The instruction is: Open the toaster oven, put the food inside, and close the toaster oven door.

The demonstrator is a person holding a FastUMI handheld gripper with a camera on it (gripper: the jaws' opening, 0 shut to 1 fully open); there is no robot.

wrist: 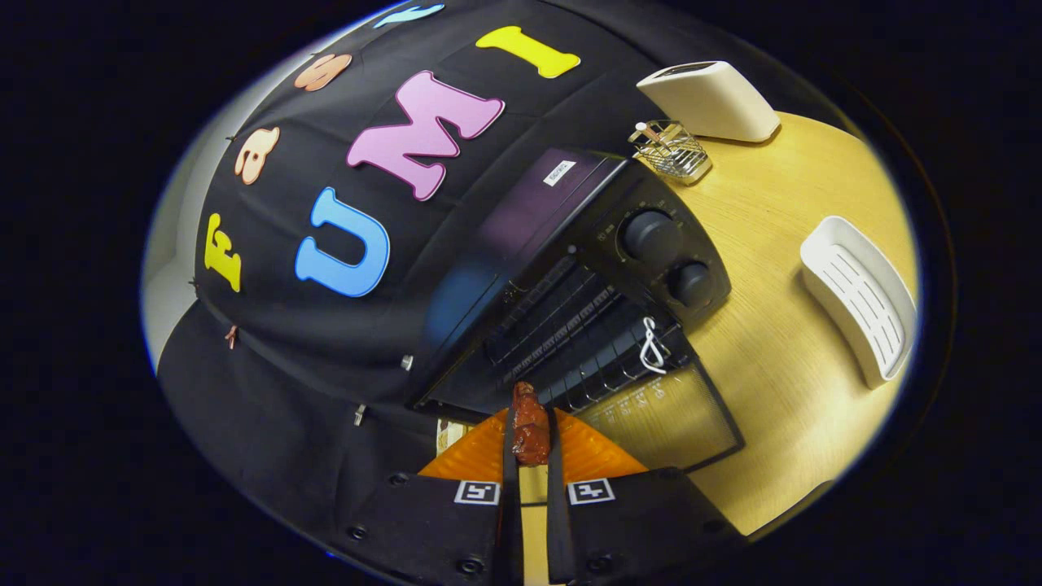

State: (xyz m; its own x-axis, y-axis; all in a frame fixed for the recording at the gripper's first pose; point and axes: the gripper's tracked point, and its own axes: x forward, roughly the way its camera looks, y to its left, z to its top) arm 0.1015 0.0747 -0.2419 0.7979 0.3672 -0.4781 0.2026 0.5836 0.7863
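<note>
- The gripper (pixel 531 456) at the bottom centre of the frame has its two fingers (pixel 509 488) drawn close together, clenched on a reddish-brown piece of food (pixel 530 427); both fingers press its sides and its top pokes out past the fingertips.
- Just beyond the food, in the middle of the frame, the toaster oven (pixel 570 268) stands with its door (pixel 667 419) dropped open, the glass lying flat toward the lower right and the wire rack (pixel 594 358) bared.
- A white cord loop (pixel 651 346) hangs at the door's handle end.
- The food sits right at the mouth of the oven, just short of the rack; whether it touches the rack I cannot tell.
- Judged from this, opening is done, the food is on its way in but not yet let go, and releasing it and shutting the door are left.
- The two knobs (pixel 667 252) sit right of the opening.
- Further out on the wooden table (pixel 773 366): a white slotted tray (pixel 859 297) at the right edge, a small wire basket (pixel 672 150) and a cream-coloured box (pixel 708 98) at the upper right, all well apart from the oven door.
</note>
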